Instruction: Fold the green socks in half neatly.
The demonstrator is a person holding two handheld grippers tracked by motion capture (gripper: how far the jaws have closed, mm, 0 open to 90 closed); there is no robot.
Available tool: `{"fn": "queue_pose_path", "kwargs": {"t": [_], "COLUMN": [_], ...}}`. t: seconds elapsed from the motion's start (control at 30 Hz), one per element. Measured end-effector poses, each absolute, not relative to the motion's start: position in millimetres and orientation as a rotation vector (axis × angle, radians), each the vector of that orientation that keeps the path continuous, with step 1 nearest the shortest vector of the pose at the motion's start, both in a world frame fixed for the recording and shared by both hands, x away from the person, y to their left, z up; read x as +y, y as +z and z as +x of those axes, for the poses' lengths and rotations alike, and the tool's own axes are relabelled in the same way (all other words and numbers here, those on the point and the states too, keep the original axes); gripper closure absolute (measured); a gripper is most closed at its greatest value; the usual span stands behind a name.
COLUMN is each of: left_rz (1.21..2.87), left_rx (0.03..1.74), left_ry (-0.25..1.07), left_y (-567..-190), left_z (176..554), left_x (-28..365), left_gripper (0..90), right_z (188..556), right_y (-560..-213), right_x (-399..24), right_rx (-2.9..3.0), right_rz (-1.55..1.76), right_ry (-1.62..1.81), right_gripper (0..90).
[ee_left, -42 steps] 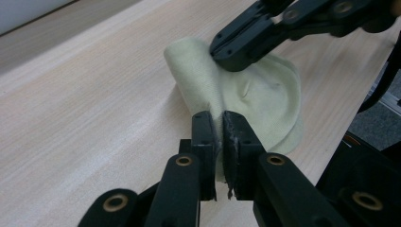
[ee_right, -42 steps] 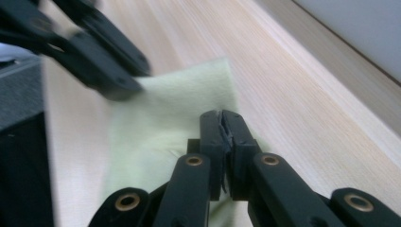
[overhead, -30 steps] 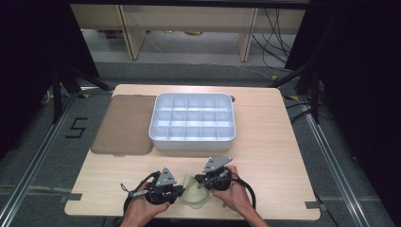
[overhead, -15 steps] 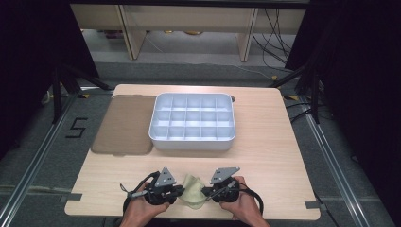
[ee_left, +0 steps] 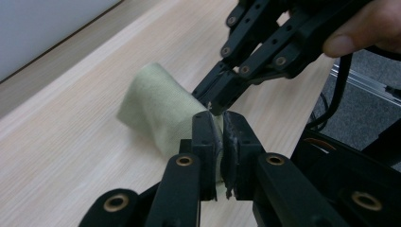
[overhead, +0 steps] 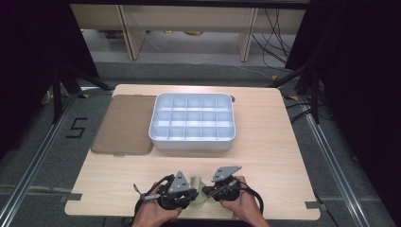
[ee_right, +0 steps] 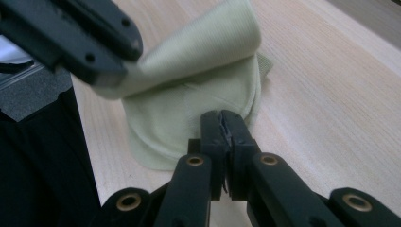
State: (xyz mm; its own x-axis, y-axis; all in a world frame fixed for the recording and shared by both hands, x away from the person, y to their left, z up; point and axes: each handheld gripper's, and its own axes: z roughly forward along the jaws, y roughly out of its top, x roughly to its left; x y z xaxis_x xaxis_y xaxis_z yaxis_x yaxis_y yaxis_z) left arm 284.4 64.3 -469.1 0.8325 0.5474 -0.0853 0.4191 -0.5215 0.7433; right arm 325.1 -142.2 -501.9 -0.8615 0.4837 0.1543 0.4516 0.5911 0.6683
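A pale green ribbed cloth (overhead: 197, 189) was seen on the light wood-grain table (overhead: 274, 156); at 12 o'clock, a white tray (overhead: 193, 122) and brown lid (overhead: 124, 125).

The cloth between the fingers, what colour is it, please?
Pale yellow-green cloth; the right gripper view shows it best.

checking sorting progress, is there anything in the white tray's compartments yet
No, in the high view every compartment of the tray is bare, and the cloth is near the table's front edge between the two grippers.
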Motion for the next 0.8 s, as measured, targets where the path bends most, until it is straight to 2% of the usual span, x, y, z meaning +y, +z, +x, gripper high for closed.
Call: {"fn": "queue_pose_path", "kwargs": {"t": [0.2, 0.37, 0.53, 0.8], "left_rz": [2.234, 2.25, 2.268, 2.27], "left_rx": [0.627, 0.639, 0.632, 0.634], "left_ry": [0.189, 0.163, 0.157, 0.161], "left_y": [-478.8, -489.6, -492.0, -496.6], "left_z": [288.0, 289.3, 290.0, 290.0], "left_x": [48.5, 44.7, 41.8, 39.3], "left_gripper": [83.0, 83.2, 83.1, 82.9], "right_z": [325.9, 334.5, 344.8, 337.5], "right_y": [-502.2, -498.4, -485.7, -471.7], "right_x": [-143.6, -154.0, -171.2, -159.9], "right_rx": [2.766, 2.733, 2.636, 2.645], "right_rz": [0.836, 0.871, 0.917, 0.838], "right_ry": [1.16, 1.135, 1.25, 1.335], "right_gripper": [88.9, 87.0, 87.1, 87.0]}}
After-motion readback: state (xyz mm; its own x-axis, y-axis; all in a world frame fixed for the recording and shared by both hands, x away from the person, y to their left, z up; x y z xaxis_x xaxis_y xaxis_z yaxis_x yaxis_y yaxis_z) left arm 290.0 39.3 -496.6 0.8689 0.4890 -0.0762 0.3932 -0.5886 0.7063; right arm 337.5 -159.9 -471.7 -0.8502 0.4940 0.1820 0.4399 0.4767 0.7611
